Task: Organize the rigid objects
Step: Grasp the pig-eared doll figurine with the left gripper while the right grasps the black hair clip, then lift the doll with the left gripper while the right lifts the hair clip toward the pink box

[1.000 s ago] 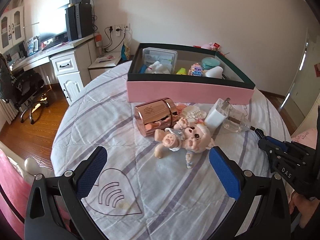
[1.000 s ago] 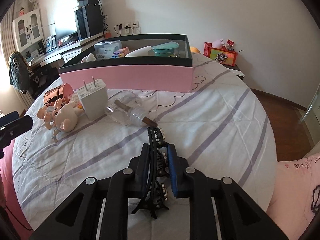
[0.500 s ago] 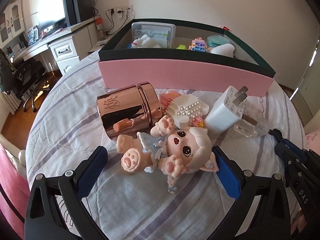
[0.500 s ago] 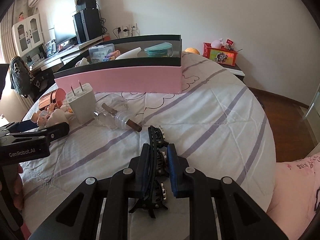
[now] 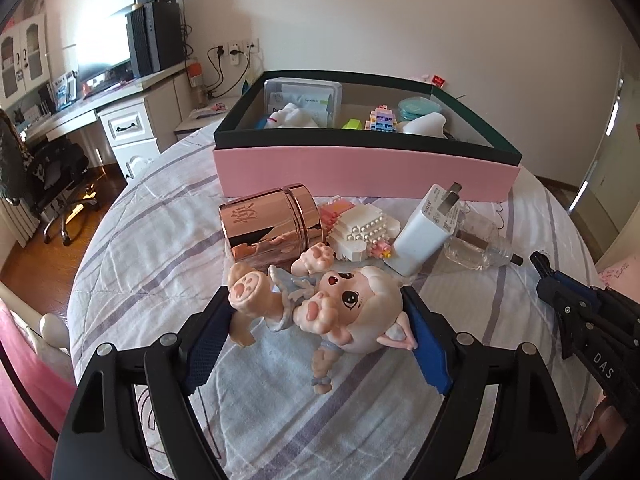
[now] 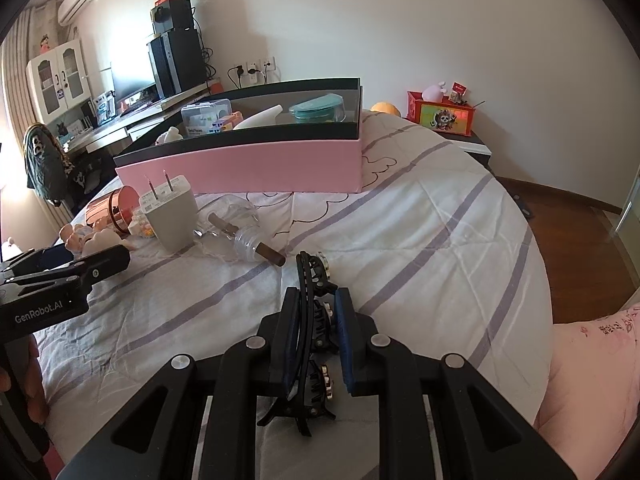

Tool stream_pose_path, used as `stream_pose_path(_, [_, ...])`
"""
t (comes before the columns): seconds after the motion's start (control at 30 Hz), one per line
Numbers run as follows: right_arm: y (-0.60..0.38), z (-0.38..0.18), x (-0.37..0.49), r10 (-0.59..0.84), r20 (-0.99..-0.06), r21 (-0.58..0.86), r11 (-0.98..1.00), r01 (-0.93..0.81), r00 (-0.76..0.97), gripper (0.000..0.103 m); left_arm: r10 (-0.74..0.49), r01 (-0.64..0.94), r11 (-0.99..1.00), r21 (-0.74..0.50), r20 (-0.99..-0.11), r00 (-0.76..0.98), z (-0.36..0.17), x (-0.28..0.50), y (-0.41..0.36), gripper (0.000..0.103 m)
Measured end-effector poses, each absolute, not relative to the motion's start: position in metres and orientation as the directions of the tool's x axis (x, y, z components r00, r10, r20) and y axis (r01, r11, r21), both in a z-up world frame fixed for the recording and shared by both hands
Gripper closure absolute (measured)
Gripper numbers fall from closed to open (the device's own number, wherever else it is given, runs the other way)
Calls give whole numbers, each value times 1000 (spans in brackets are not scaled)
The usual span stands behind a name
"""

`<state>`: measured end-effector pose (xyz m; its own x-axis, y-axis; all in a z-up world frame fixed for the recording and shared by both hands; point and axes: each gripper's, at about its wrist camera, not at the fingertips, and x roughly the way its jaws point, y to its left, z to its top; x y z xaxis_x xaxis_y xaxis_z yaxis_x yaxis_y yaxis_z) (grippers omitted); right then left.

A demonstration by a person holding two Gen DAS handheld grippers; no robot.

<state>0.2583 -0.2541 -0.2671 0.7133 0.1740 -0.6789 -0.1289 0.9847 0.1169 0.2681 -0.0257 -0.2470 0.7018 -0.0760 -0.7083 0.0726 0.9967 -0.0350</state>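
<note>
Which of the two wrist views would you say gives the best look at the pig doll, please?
The left wrist view: the pig doll lies whole between the closing left gripper. The right wrist view shows only a sliver at its edge.

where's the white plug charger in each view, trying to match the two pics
Left wrist view: the white charger lies right of centre, leaning on the clear bottle, beyond the pig doll.
Right wrist view: the white charger stands at the left, prongs up, left of the clear bottle.
Shared landmark: the pink box behind it in both.
</note>
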Motion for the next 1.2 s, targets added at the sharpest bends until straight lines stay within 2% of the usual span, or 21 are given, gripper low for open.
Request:
stream_pose_path(0.4, [-224,-212,225,213,-539,91,977,-195,815,86,-54,26,998,-59,-553,831,-198,220,5,21])
stream_pose_path(0.47, [-220,-208,221,211,-525,85,977,-196,824,86,-54,30,998,-52,-553,832,-195,218,7,21])
stream_pose_path(0.63, [-210,-226,235,215,-660,84,973,-213,720,86,-71,37,997,-71,-576,814,-202,218,10,21])
stream_pose_path(0.77, [-206,-251,243,209,-720,94,974,-206,662,86,-72,41,997,-65,-596,800,-210,222,9,21])
stream_pose_path(0.93, [-202,-269,252,197,-741,91,977,-194,642,84,-68,38,997,-61,-612,788,-216,228,8,21])
stream_pose_path(1.2, [-203,-270,254,231,-704,106,969,-222,671,85,-71,46,997,-57,-603,794,-214,227,6,21])
